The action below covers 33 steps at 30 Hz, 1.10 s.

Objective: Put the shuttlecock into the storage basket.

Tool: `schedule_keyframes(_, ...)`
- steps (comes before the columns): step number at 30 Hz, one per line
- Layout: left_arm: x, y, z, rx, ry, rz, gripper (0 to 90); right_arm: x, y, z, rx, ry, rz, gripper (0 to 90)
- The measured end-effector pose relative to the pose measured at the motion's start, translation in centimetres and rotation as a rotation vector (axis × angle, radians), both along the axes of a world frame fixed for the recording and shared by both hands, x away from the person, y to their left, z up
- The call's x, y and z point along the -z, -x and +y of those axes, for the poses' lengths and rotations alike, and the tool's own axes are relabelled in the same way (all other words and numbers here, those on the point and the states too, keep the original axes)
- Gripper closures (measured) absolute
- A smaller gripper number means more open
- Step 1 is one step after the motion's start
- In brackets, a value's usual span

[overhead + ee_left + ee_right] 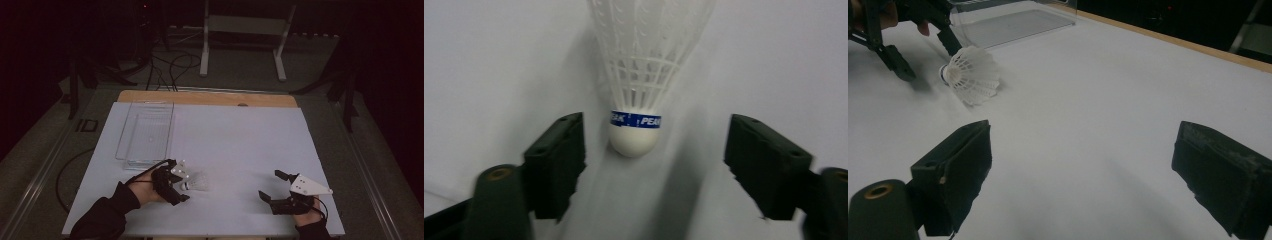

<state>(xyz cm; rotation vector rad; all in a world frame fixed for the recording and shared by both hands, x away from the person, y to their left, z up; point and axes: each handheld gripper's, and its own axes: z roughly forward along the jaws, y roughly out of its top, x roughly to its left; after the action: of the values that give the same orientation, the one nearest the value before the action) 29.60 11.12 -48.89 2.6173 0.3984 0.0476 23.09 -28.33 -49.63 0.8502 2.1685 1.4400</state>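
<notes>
Between the left gripper's (pixel 654 165) parted jaws (untouched) lies a shuttlecock (pixel 639 100).

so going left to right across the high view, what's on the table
clear tray → left gripper → shuttlecock → right gripper. The tray lies farther back than the rest, and the shuttlecock's white cap sits just at the left gripper's open jaws.

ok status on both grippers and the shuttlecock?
Left gripper open, astride shuttlecock cork, pads not touching. Right gripper open, idle over table. Nothing in the way.
</notes>
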Motion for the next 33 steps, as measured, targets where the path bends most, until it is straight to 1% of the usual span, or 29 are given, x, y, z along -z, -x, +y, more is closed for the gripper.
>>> schedule_keyframes(5,0.1,-0.3,-0.2,-0.009,-0.022,0.015,33.0,0.0,0.0,0.0,-0.001,-0.001,0.001,8.9)
schedule_keyframes(6,0.1,-0.4,-0.3,-0.011,-0.029,0.019,35.4,0.0,0.0,0.0,-0.001,-0.001,0.001,8.9)
schedule_keyframes(7,0.1,-0.4,-0.4,-0.013,-0.033,0.015,35.7,0.0,0.0,0.0,0.000,0.000,0.000,8.9)
schedule_keyframes(8,0.1,-0.5,-0.4,-0.015,-0.037,0.022,37.0,0.0,0.0,0.0,0.000,0.000,0.000,8.9)
schedule_keyframes(11,0.1,-0.6,-0.6,-0.013,-0.056,0.013,40.9,0.0,0.0,0.0,-0.001,0.000,0.003,8.9)
schedule_keyframes(12,0.1,-0.6,-0.7,-0.017,-0.063,0.009,43.5,0.0,0.0,0.0,0.000,0.000,0.003,9.0)
schedule_keyframes(16,0.1,-0.7,-1.1,-0.020,-0.097,0.011,50.1,0.1,0.0,0.0,-0.002,0.002,0.006,9.0)
schedule_keyframes(19,0.2,-0.8,-1.3,-0.020,-0.113,0.013,53.6,0.0,0.0,0.0,-0.002,0.001,0.005,9.0)
schedule_keyframes(20,0.2,-0.8,-1.3,-0.024,-0.118,0.013,53.9,0.0,0.0,0.0,-0.001,0.002,0.005,9.0)
schedule_keyframes(25,0.3,-1.0,-1.4,-0.010,-0.127,0.023,54.6,0.1,-0.1,0.0,0.000,0.002,0.007,9.0)
schedule_keyframes(26,0.3,-1.0,-1.5,-0.008,-0.127,0.027,56.5,0.1,0.0,0.0,0.000,0.003,0.007,9.0)
schedule_keyframes(28,0.4,-1.0,-1.5,-0.004,-0.129,0.029,56.8,0.0,0.0,0.0,0.000,0.002,0.006,9.0)
schedule_keyframes(29,0.4,-1.0,-1.6,0.000,-0.135,0.024,58.3,0.1,0.0,0.0,0.000,0.002,0.006,9.0)
schedule_keyframes(32,0.4,-1.0,-1.7,0.002,-0.140,0.018,58.5,0.1,-0.1,0.0,0.000,0.003,0.007,9.0)
schedule_keyframes(33,0.4,-1.0,-1.7,-0.002,-0.140,0.022,59.9,0.1,-0.1,0.0,0.000,0.003,0.008,9.0)
